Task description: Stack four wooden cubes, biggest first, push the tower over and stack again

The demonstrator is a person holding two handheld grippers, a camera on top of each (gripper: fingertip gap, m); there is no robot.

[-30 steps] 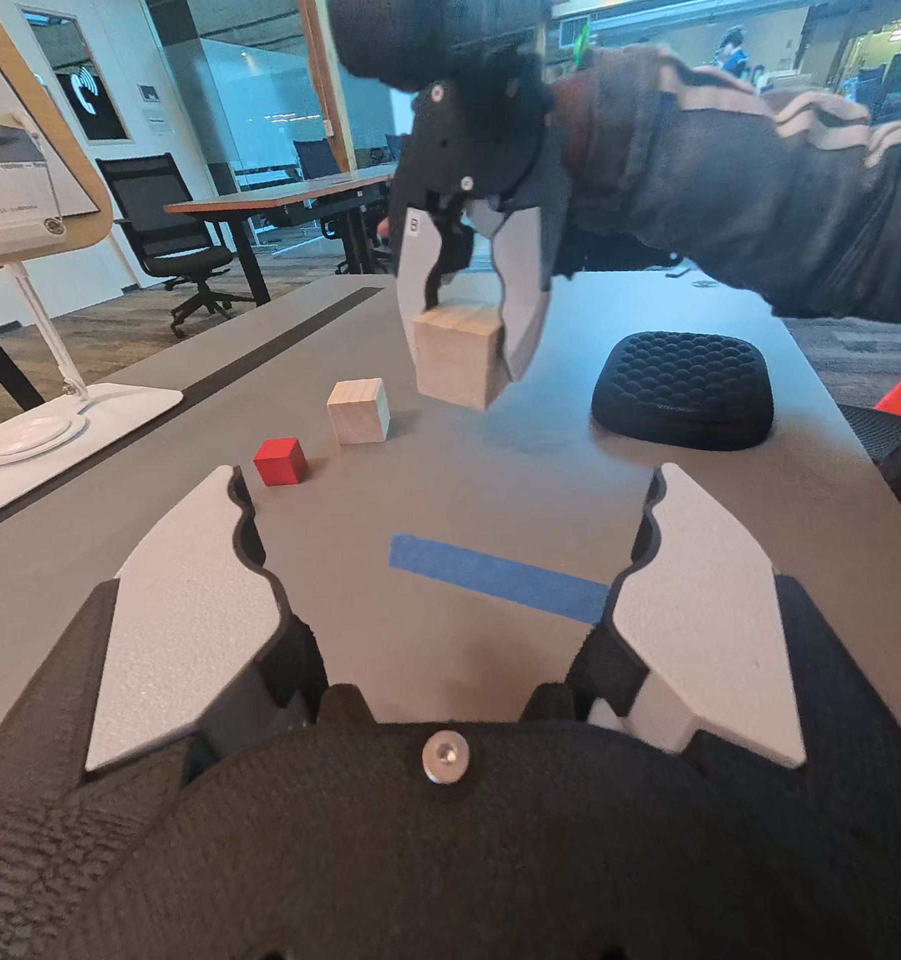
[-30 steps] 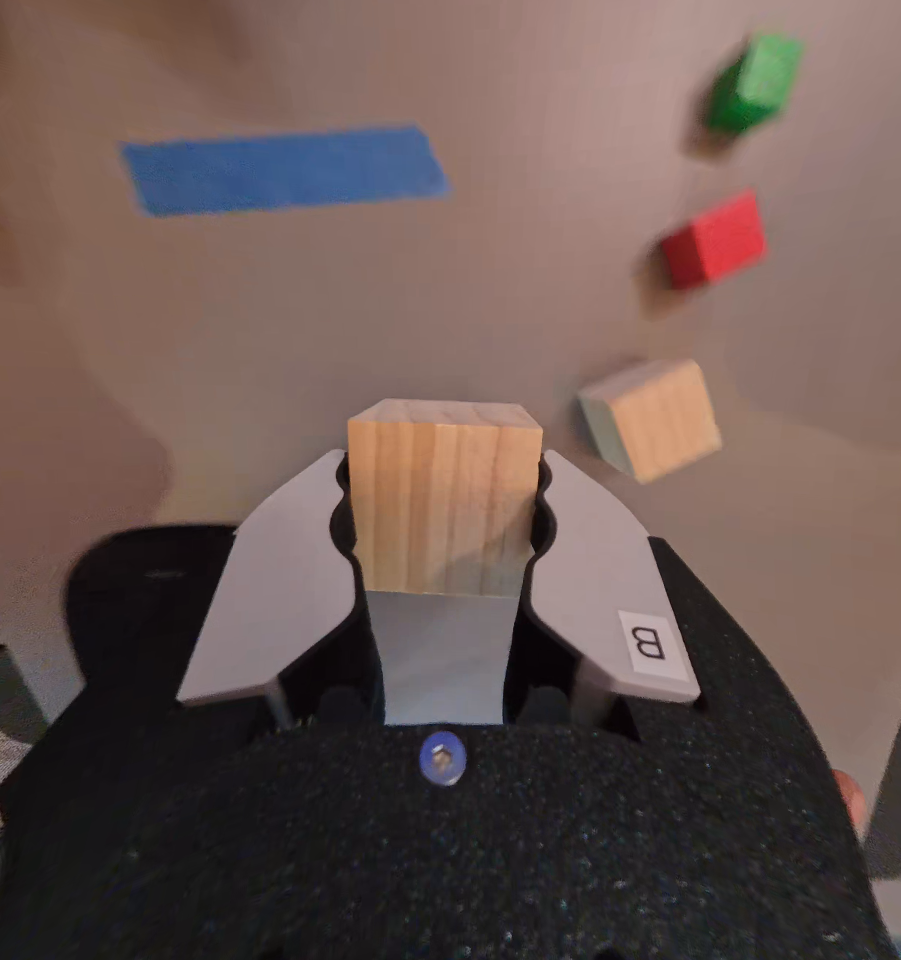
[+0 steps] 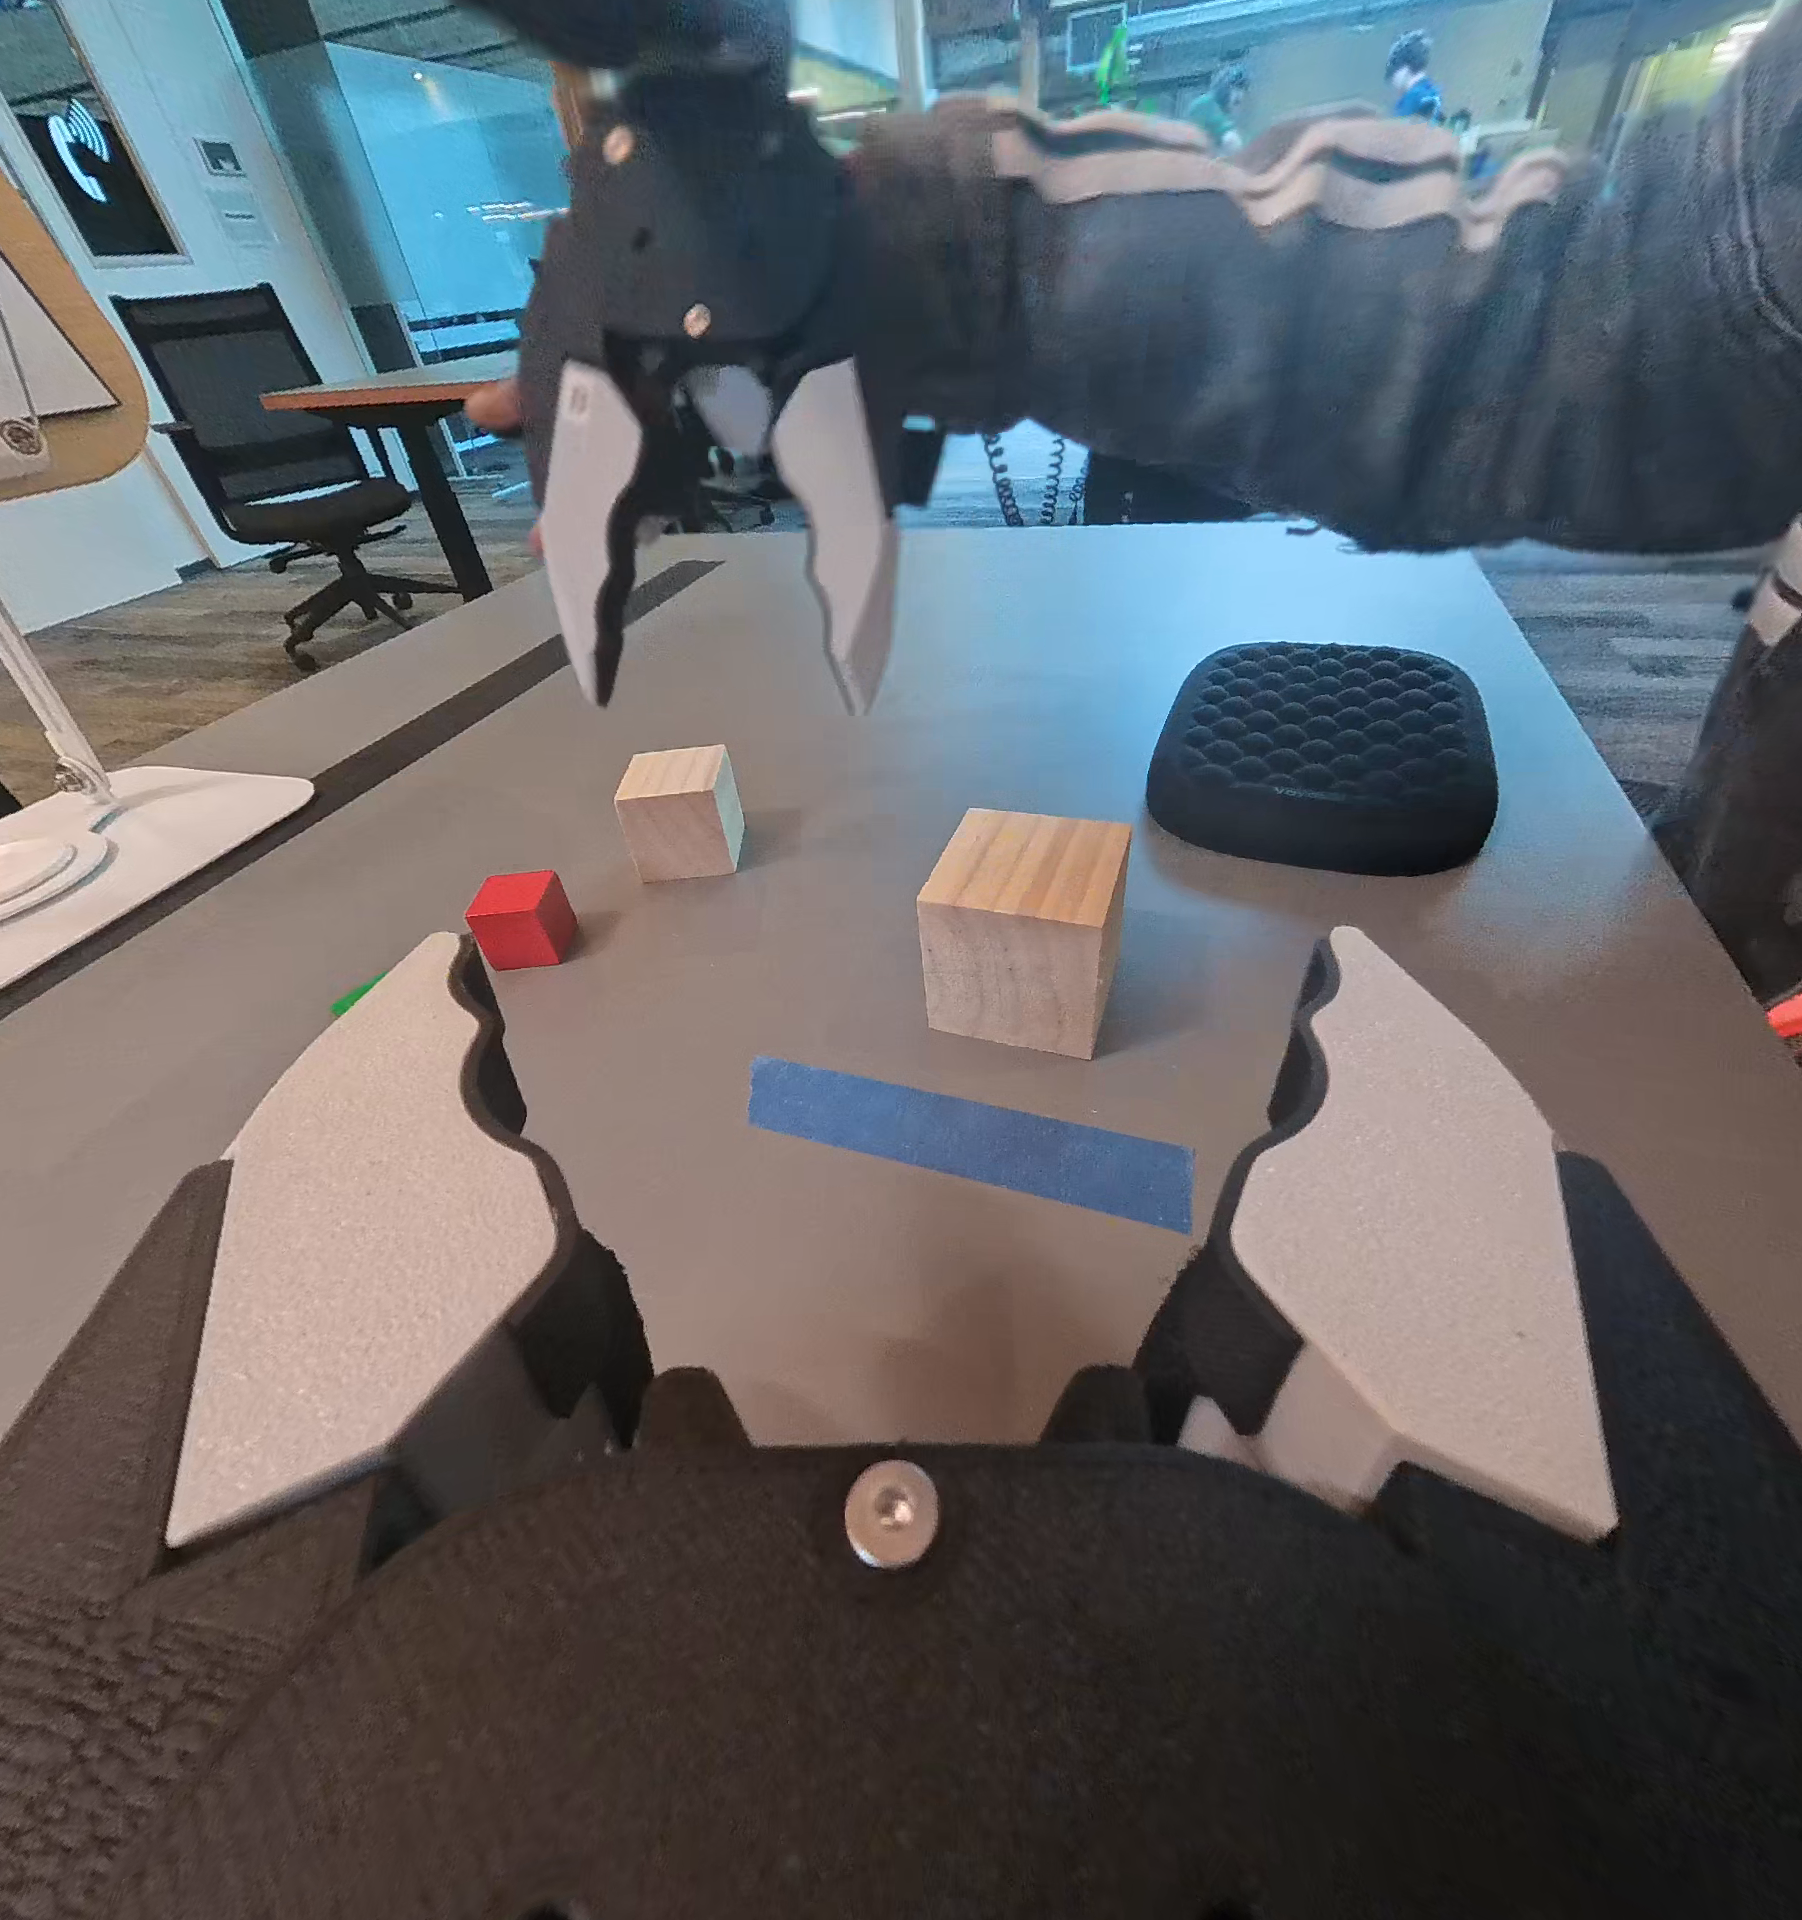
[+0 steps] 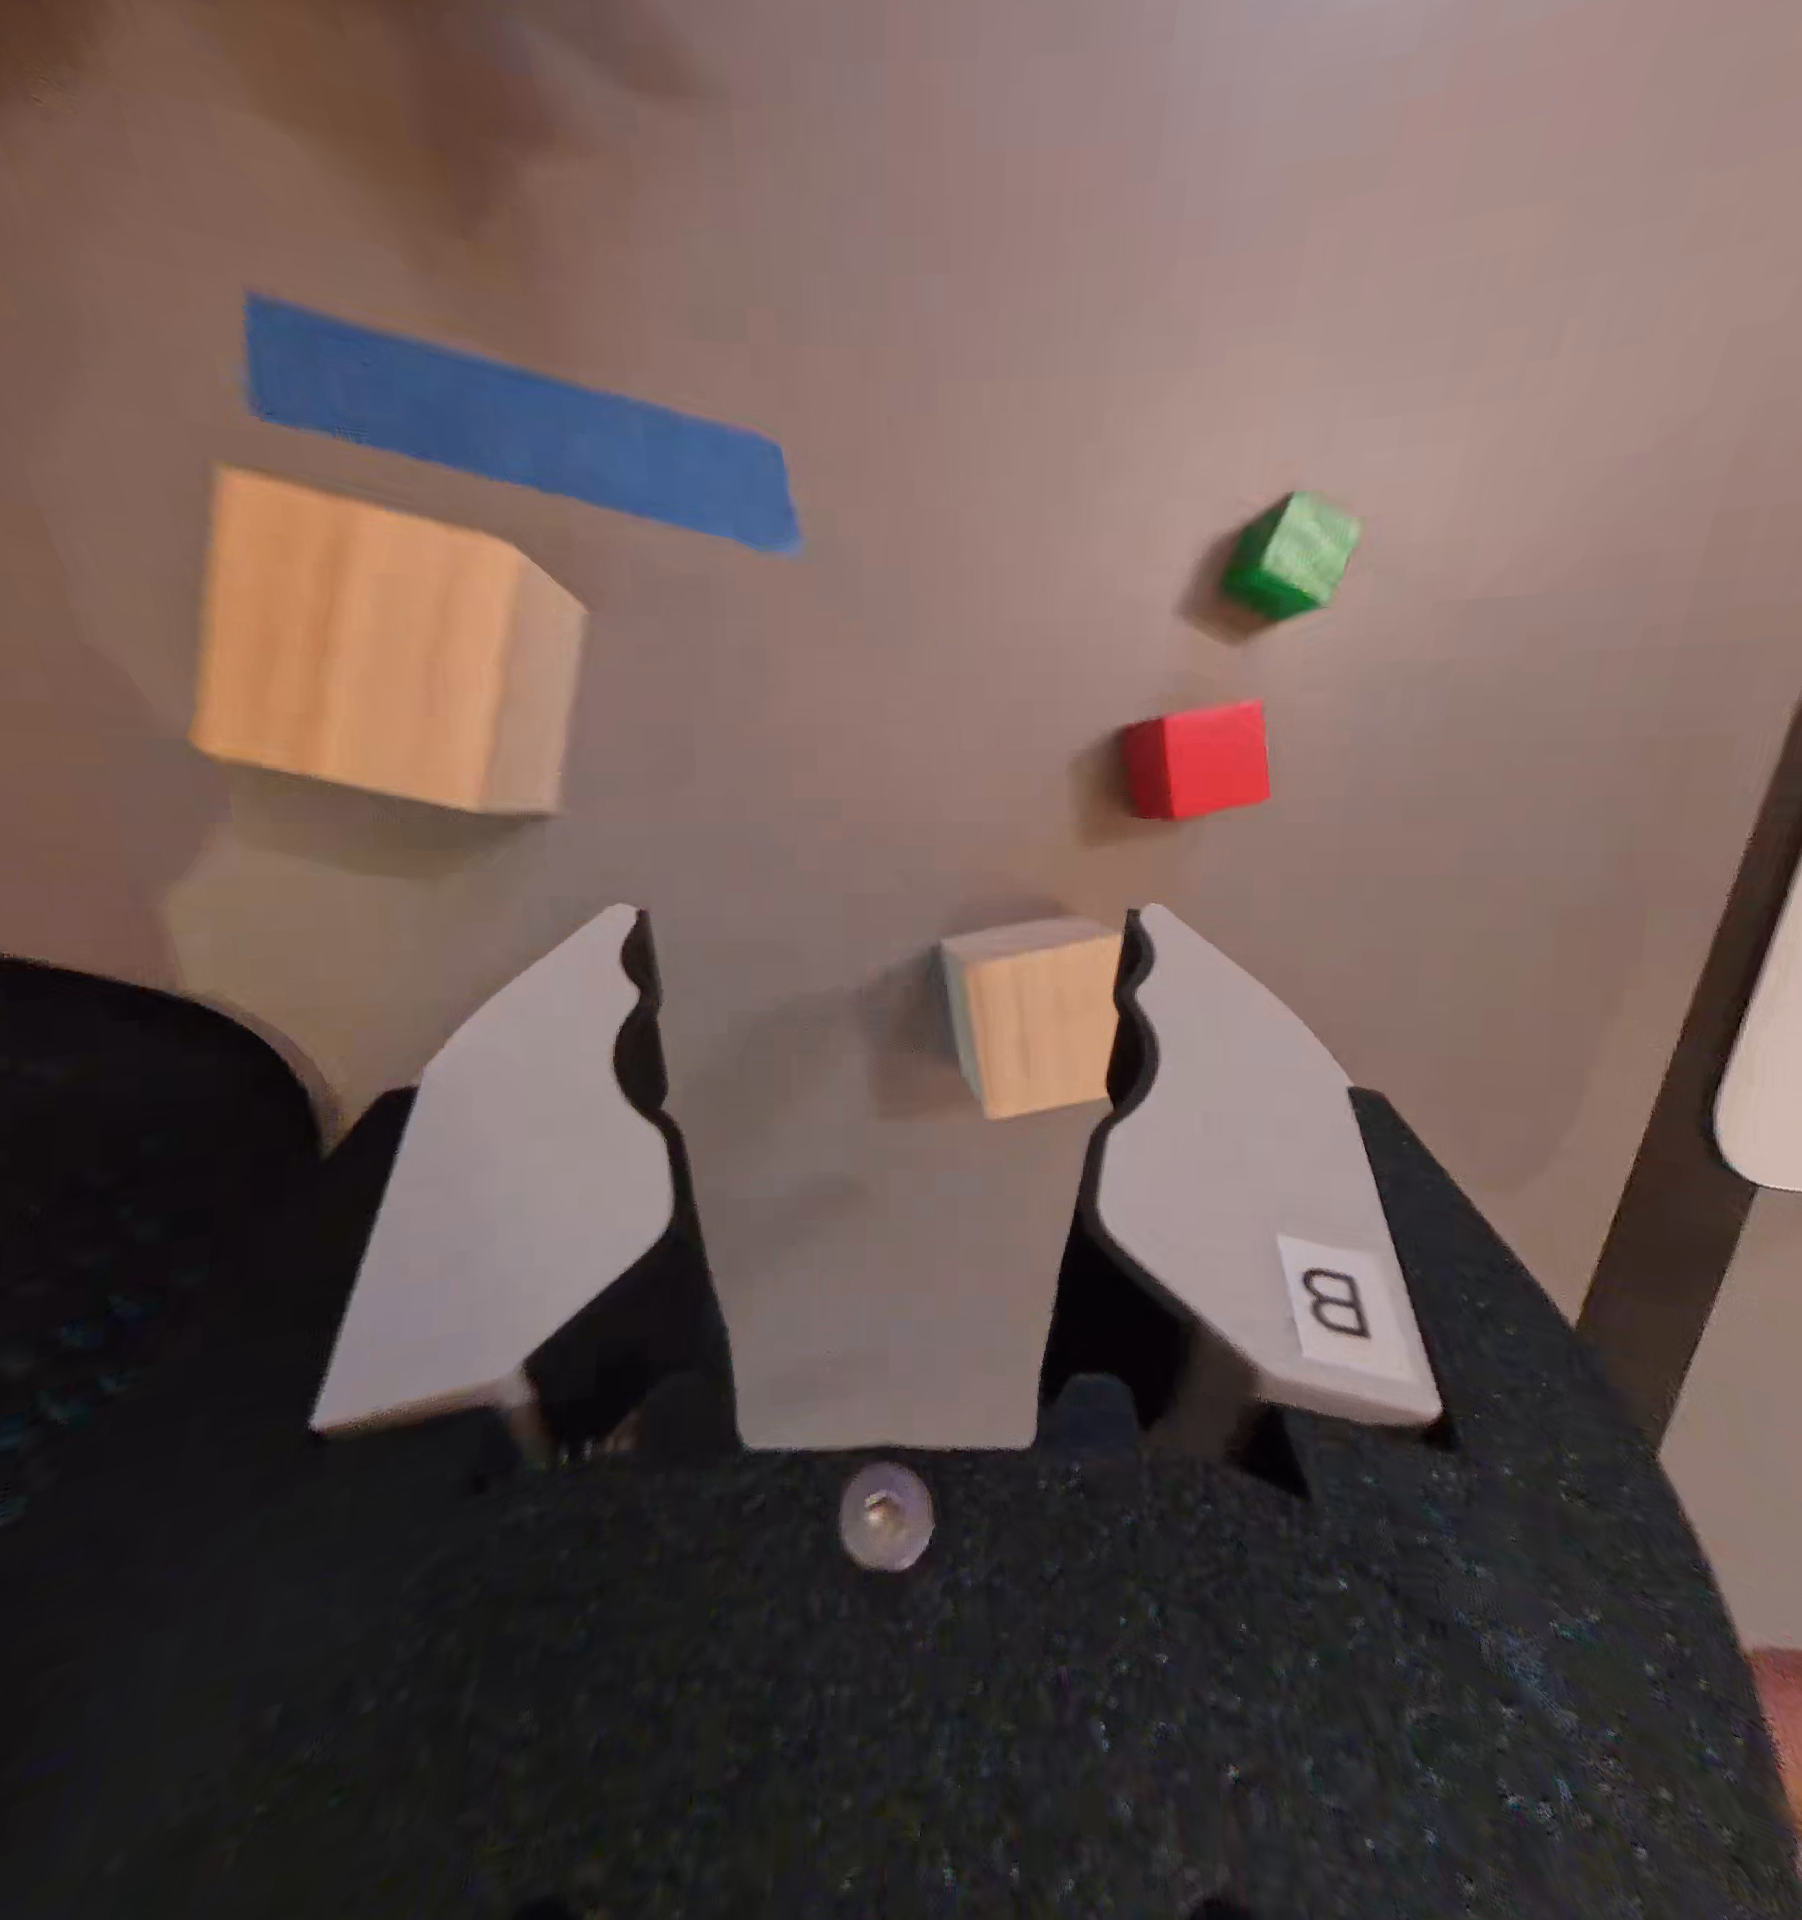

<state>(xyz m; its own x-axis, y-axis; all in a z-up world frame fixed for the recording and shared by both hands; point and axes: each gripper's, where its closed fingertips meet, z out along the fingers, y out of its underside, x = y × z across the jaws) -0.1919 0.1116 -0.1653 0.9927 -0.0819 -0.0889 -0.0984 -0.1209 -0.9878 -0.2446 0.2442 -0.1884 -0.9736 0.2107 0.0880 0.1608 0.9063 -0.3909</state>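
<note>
Hand-held gripper (image 4: 886,997) agape above smaller wooden cube (image 4: 1037,1023)

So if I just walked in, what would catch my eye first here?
Probably the big wooden cube standing alone on the grey table beside a strip of blue tape. Above the smaller wooden cube, the right gripper hangs open and empty, with the little red cube nearby.

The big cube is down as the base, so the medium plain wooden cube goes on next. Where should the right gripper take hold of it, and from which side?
Come straight down from above with the open right gripper. The medium wooden cube sits flat on the table, clear of the red cube. Close the pads on two opposite upright faces, about mid-height, turning the wrist to match its slight rotation.
</note>
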